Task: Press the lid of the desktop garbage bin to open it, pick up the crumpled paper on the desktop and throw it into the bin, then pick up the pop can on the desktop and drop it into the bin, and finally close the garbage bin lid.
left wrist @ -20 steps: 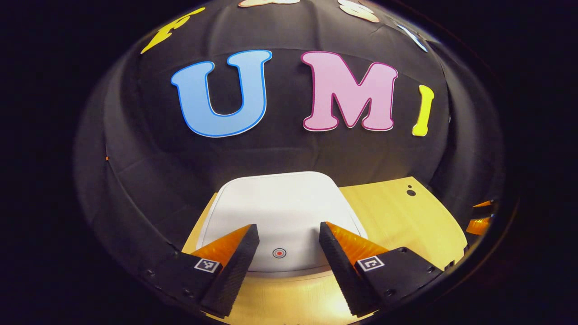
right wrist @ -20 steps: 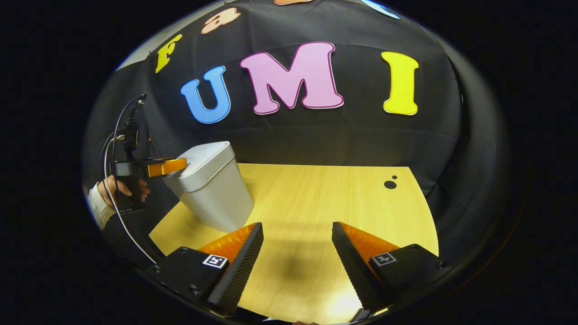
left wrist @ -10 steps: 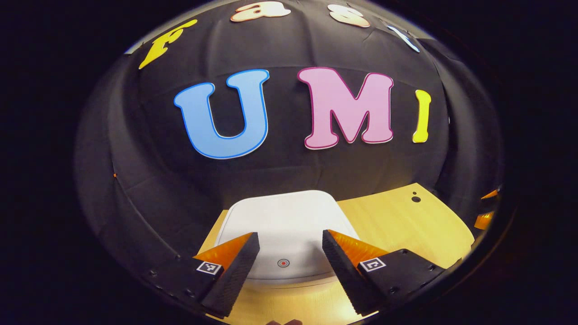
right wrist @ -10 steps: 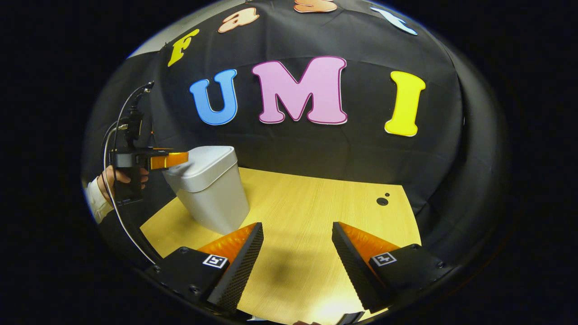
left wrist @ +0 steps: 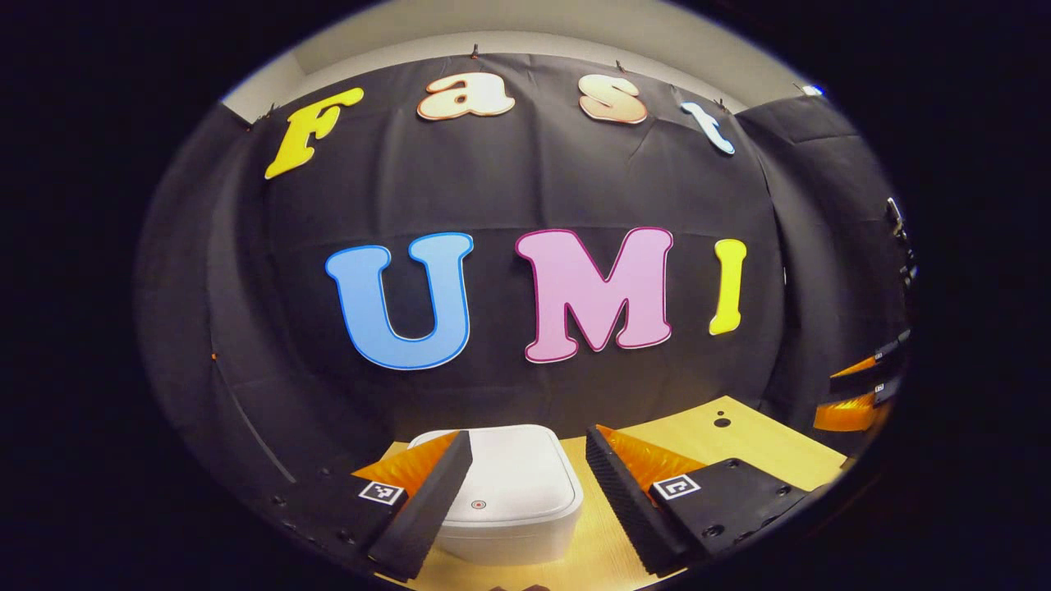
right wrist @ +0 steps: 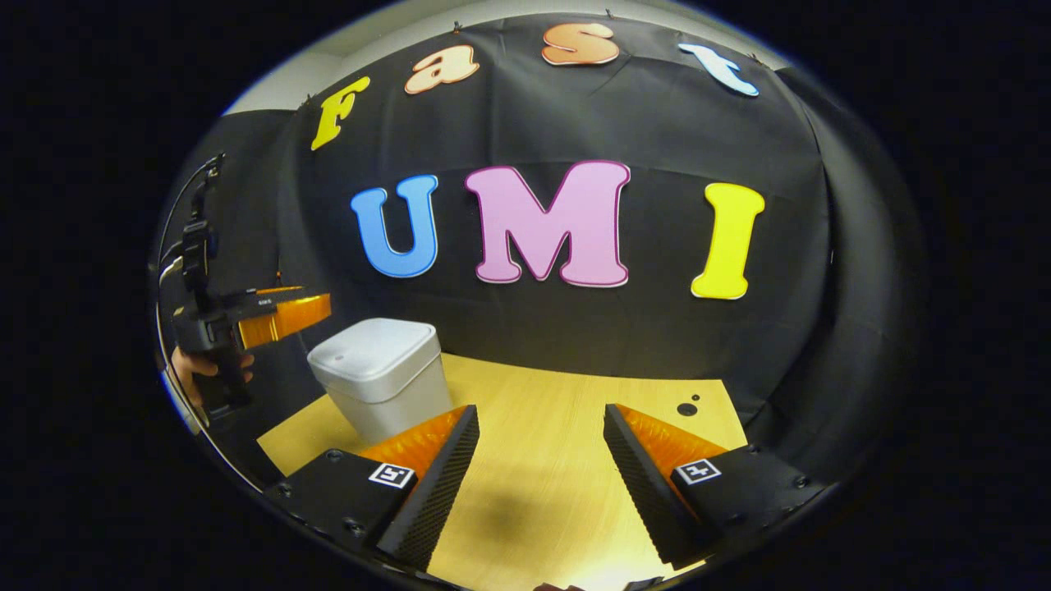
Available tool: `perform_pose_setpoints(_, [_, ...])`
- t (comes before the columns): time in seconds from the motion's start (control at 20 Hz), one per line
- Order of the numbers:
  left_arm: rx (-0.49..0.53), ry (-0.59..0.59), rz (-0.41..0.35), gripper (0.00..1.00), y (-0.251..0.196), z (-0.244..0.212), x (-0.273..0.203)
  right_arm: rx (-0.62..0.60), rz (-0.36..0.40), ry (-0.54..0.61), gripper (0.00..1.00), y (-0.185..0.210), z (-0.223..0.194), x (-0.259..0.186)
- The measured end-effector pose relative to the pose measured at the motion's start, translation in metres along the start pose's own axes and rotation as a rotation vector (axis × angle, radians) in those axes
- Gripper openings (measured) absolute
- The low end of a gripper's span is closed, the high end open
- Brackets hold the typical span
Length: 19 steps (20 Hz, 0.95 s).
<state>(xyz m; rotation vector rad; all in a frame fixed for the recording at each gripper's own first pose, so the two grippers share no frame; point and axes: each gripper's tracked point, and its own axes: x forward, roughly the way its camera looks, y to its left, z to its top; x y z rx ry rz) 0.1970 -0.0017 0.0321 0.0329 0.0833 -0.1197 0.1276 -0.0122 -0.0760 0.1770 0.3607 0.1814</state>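
Lidded garbage bin (left wrist: pixel 505 492) ahead of the wide-spread left gripper (left wrist: pixel 525 501); right gripper (right wrist: pixel 538 484) likewise spread wide; no legible label.

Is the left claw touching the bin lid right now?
Apart. In the right gripper view the left claw hangs above and beside the bin lid, black cloth showing between them.

No word or number can be read on any object. The garbage bin's lid (left wrist: pixel 513 460) bears a small red ring mark (left wrist: pixel 479 504) near its front edge. Beside the bin, black-and-white square coded tags (left wrist: pixel 382 492) sit on the left gripper (left wrist: pixel 525 443), and like tags (right wrist: pixel 391 474) sit on the right gripper (right wrist: pixel 538 414).
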Motion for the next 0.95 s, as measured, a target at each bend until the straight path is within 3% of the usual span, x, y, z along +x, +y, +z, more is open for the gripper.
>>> perform_pose_setpoints(0.4, [-0.058,-0.089,-0.009,0.94,-0.005,0.027,-0.053,-0.074,-0.073,-0.172,0.98,0.021,0.06,-0.031])
perform_pose_setpoints(0.55, [-0.089,-0.113,0.004,0.94,0.005,0.029,-0.068,-0.109,-0.094,-0.208,0.99,0.036,0.067,-0.043])
perform_pose_setpoints(0.95, [-0.054,-0.172,-0.011,0.94,0.011,0.043,-0.103,-0.126,-0.154,-0.281,0.98,0.062,0.073,-0.068])
